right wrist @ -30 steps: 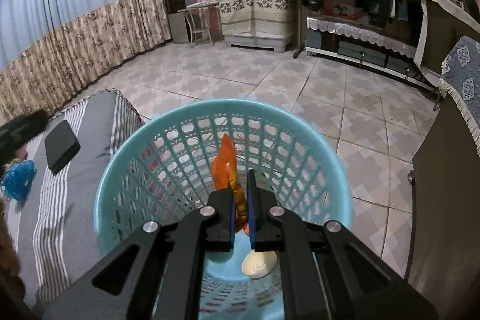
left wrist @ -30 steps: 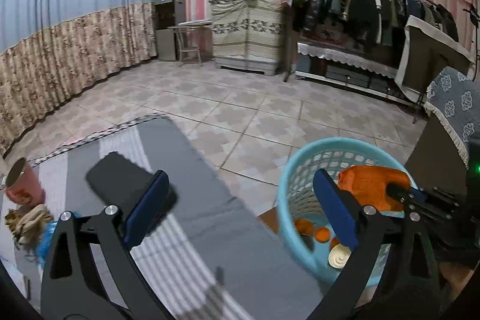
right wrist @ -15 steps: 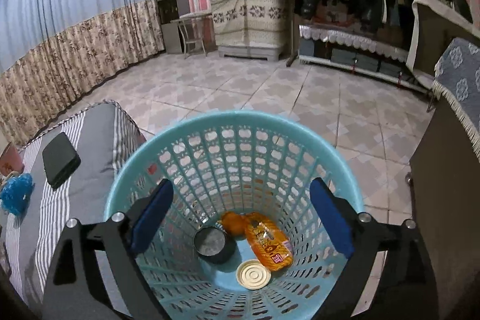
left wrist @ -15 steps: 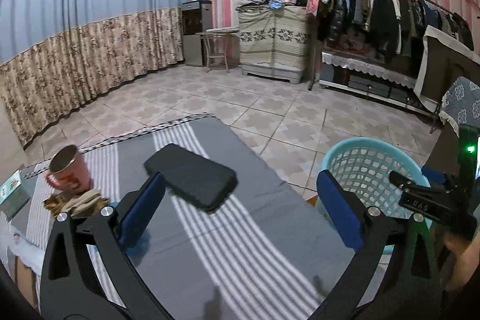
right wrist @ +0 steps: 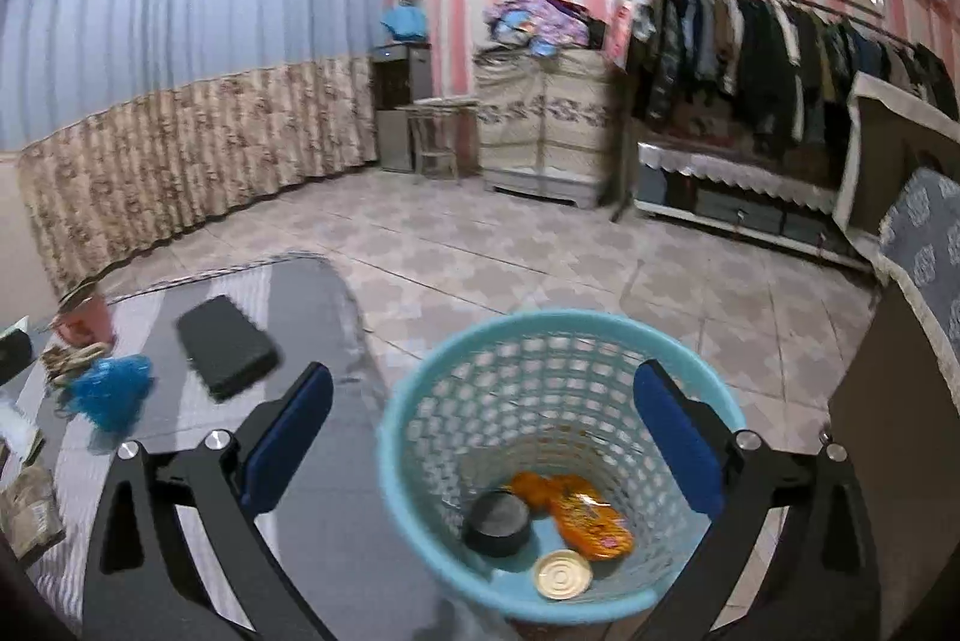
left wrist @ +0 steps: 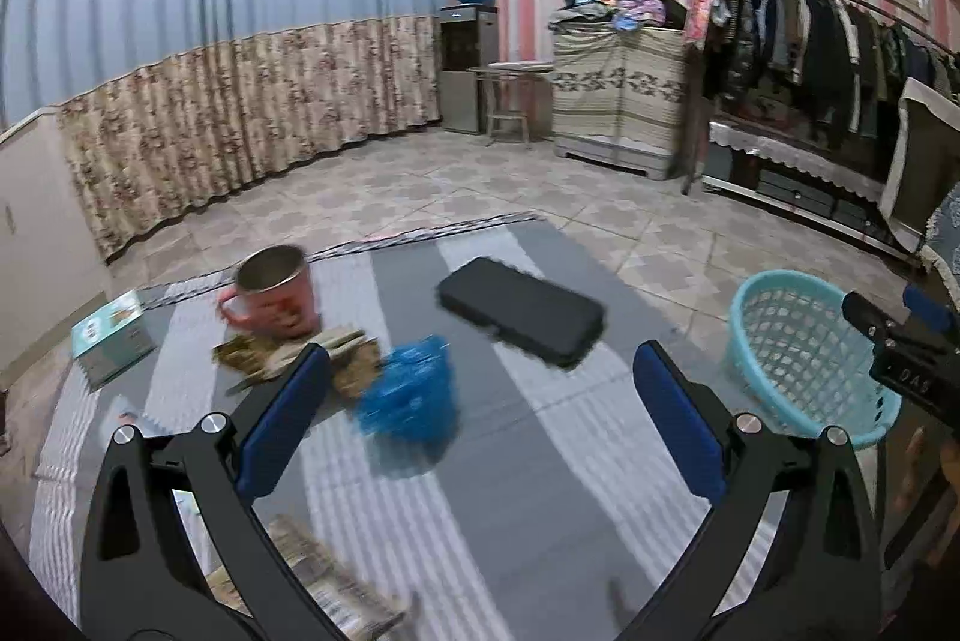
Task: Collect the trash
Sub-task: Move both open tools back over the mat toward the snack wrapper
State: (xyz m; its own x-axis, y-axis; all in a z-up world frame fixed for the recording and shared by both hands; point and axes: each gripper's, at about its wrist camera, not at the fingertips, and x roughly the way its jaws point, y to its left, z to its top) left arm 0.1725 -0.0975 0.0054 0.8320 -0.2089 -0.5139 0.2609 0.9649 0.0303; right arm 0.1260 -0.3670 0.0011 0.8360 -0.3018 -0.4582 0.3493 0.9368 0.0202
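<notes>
From the left wrist view, the left gripper point(left wrist: 480, 404) hangs over the grey striped cloth point(left wrist: 540, 521) with its blue pads spread wide and nothing between them. Just past it at 12 o'clock lies a crumpled blue wrapper point(left wrist: 411, 395), blurred. At 11 o'clock, a heap of brownish scraps point(left wrist: 288, 350) touches the foot of a pink mug point(left wrist: 276, 296). A black flat case point(left wrist: 522, 311) rests at 1 o'clock, and a small teal box point(left wrist: 111, 335) sits at 9 o'clock near the cloth's edge. At 3 o'clock, off the cloth, stands the light-blue basket point(left wrist: 774, 335).

From the right wrist view, the right gripper point(right wrist: 483, 440) is above the basket's rim point(right wrist: 414, 401), its jaws opening, nothing between them. On the basket floor lie an orange snack packet point(right wrist: 591, 521), a black round lid point(right wrist: 498, 521) and a cream round lid point(right wrist: 561, 575). Farther at 10 o'clock, the wrapper, the case and the mug sit on the cloth.
</notes>
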